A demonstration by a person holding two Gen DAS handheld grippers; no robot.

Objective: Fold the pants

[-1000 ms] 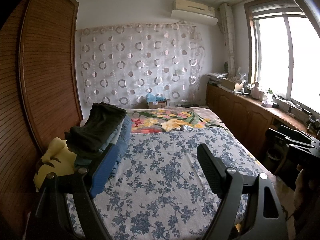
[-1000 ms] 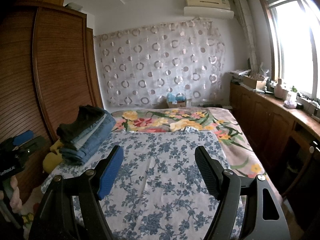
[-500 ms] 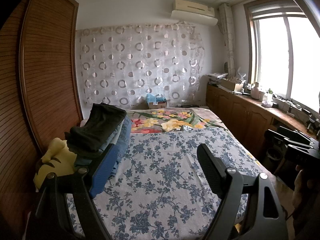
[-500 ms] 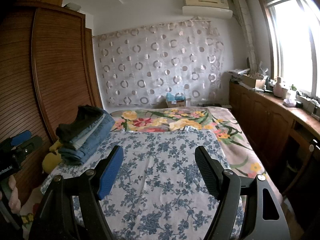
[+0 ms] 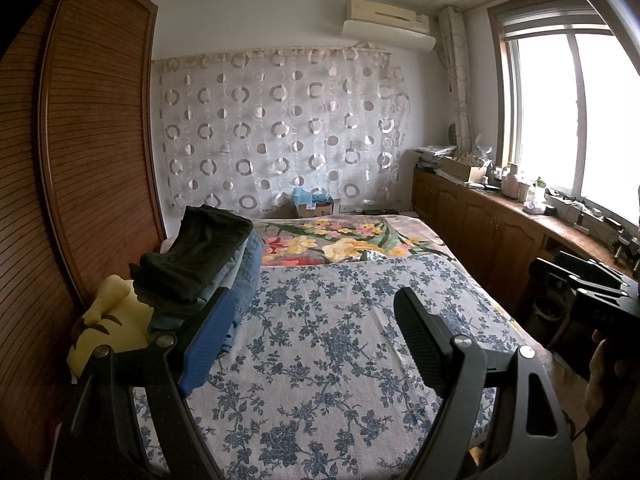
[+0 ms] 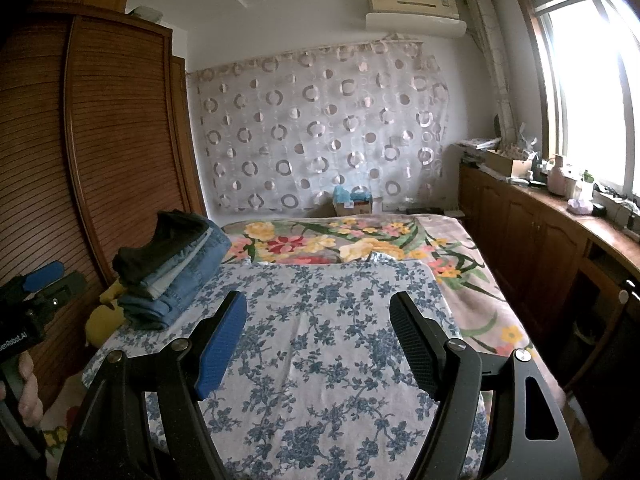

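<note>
Right wrist view: both grippers, right gripper (image 6: 316, 344) and left gripper (image 5: 308, 336), hover open and empty over the blue-flowered bedspread (image 6: 320, 360), its left edge stacked with folded denim and dark pants (image 6: 172, 264).

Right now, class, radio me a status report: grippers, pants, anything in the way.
Left gripper open, empty. Right gripper open, empty. Pants stacked at bed's left edge, untouched. Blue floral sheet bare ahead, nothing in the way.

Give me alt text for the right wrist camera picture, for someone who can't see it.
The right gripper, jaws open and empty, points over a bed covered by a blue-flowered white sheet. A stack of folded dark and denim pants sits at the bed's left edge beside a brown slatted wooden wardrobe.
</note>
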